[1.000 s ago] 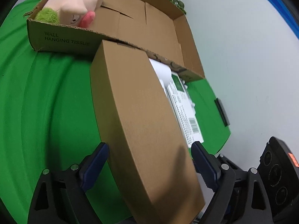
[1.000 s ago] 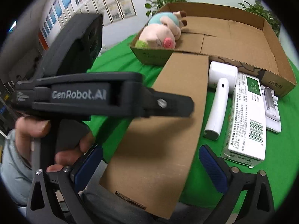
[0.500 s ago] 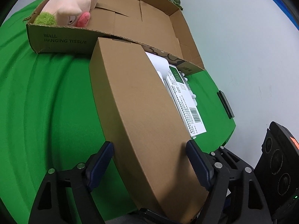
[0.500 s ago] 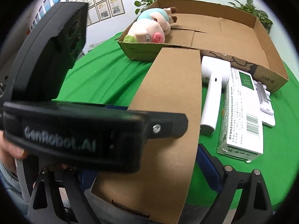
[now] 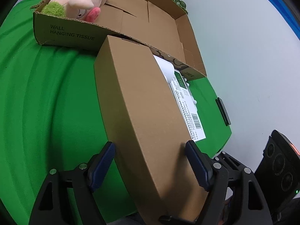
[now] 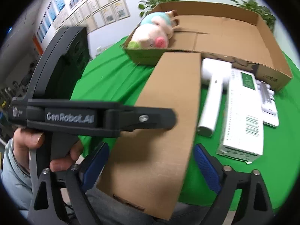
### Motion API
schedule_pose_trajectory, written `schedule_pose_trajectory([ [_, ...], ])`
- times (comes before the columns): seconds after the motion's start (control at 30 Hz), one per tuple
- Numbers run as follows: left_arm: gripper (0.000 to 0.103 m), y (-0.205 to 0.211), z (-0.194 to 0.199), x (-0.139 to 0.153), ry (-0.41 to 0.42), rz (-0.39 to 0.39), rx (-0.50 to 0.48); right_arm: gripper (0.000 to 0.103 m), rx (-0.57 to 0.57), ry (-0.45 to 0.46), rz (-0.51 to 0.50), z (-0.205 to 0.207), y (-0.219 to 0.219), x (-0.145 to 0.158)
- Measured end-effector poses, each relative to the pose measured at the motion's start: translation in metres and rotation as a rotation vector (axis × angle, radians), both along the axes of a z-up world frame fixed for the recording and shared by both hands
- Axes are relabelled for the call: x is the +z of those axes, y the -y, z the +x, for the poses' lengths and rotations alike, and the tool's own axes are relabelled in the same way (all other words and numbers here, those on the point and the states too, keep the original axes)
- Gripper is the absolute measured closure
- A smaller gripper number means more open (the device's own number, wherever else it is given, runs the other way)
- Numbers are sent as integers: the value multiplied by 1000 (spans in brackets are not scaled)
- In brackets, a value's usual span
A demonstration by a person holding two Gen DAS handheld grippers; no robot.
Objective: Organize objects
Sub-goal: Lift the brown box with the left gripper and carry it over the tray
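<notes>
Long cardboard box (image 5: 142, 112) overhanging near table edge, far end touching open carton (image 5: 163, 30); straddled by left gripper (image 5: 150, 161), pads seemingly touching its sides; right gripper (image 6: 150, 161) closing around it, gaps showing; plush pig (image 6: 151, 35) already in carton; hair dryer (image 6: 211, 95), medicine box (image 6: 241, 120) still outside.

A table covered in bright green cloth (image 6: 116, 71) is carrying a shallow open cardboard tray (image 6: 266, 69), a long closed brown cardboard box (image 6: 165, 116) overhanging its near edge, a white hammer-shaped plastic device (image 6: 211, 101), a white printed carton (image 6: 243, 120) and a small white packet (image 6: 269, 105) beside it.
</notes>
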State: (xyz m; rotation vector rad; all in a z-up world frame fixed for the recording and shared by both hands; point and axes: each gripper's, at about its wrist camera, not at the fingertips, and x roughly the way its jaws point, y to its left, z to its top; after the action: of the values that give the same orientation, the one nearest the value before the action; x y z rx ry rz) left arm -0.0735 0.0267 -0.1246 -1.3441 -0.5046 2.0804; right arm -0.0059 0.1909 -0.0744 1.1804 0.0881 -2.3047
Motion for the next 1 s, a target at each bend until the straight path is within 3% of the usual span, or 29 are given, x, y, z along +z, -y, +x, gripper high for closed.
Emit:
schedule_pose_trajectory([
  [0.2,26,6,0,-3,19,25,9,15,-14,37,-66,-14,-7,-3],
  [0.4,22,13,0,-6,41,66,22,15,-17,139,-257,-20,-27,-6],
  [0.6,24,10,3,-4,21,53,27,15,-7,145,-288,-18,-26,-6],
  [0.73,25,9,7,8,-25,45,29,16,-7,114,-295,-15,-26,0],
  [1.0,26,2,3,60,-168,20,16,18,-22,-40,-281,-15,-22,35],
])
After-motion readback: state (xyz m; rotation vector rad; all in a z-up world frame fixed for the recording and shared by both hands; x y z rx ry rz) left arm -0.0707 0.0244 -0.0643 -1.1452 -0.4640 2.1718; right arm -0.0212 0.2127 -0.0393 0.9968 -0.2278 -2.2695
